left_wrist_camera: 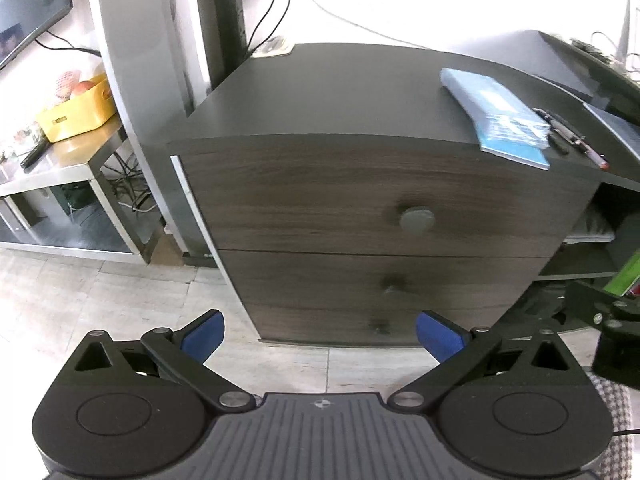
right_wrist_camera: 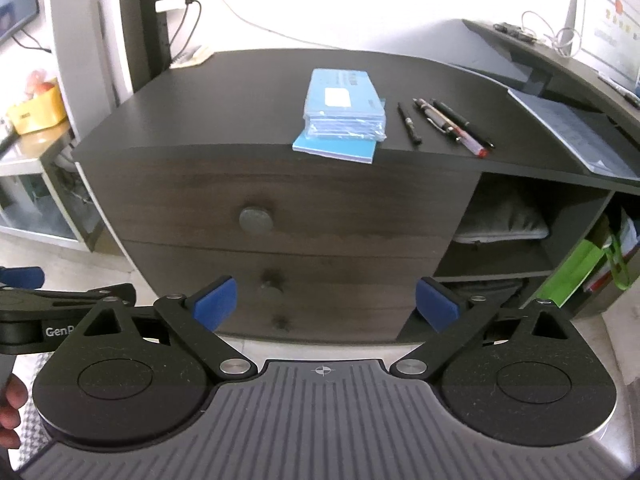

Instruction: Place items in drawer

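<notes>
A dark wooden drawer unit stands ahead, its top drawer (left_wrist_camera: 360, 196) (right_wrist_camera: 280, 204) closed, with a round knob (left_wrist_camera: 417, 219) (right_wrist_camera: 256, 220). On its top lie a stack of blue notebooks (left_wrist_camera: 496, 116) (right_wrist_camera: 344, 112) and several pens (left_wrist_camera: 568, 136) (right_wrist_camera: 448, 122) to their right. My left gripper (left_wrist_camera: 320, 334) is open and empty, low in front of the unit. My right gripper (right_wrist_camera: 326, 306) is open and empty, also back from the drawers. The left gripper's body shows at the left edge of the right wrist view (right_wrist_camera: 64, 312).
Two lower drawers with small knobs (left_wrist_camera: 394, 286) (right_wrist_camera: 272, 278) sit below the top one. Open shelves (right_wrist_camera: 500, 232) with a folded cloth and a green bag (right_wrist_camera: 576, 272) are to the right. A metal side table with a yellow bin (left_wrist_camera: 76, 112) stands left. A grey folder (right_wrist_camera: 572, 132) lies on the desk.
</notes>
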Tool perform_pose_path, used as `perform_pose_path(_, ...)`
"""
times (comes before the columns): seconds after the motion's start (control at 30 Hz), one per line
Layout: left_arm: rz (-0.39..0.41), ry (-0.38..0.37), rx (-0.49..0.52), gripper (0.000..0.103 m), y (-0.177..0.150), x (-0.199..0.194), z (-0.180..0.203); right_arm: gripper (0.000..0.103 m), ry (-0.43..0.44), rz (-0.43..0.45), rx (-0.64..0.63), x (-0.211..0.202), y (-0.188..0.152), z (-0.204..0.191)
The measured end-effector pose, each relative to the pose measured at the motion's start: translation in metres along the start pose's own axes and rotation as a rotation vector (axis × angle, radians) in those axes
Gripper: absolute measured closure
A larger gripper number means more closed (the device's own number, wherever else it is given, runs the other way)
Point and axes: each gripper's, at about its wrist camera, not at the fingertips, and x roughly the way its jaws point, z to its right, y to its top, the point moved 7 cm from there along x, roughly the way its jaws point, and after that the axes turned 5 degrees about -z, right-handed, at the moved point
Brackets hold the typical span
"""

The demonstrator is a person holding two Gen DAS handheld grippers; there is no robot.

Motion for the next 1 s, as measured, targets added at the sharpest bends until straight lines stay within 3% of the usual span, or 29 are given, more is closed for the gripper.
perform_pose_path(1.0, 0.015, -0.03, 0.011, 0.001, 0.002, 0.0, 0.01, 0.004, 0.012, -0.023, 0.009, -0.003, -0.006, 0.001)
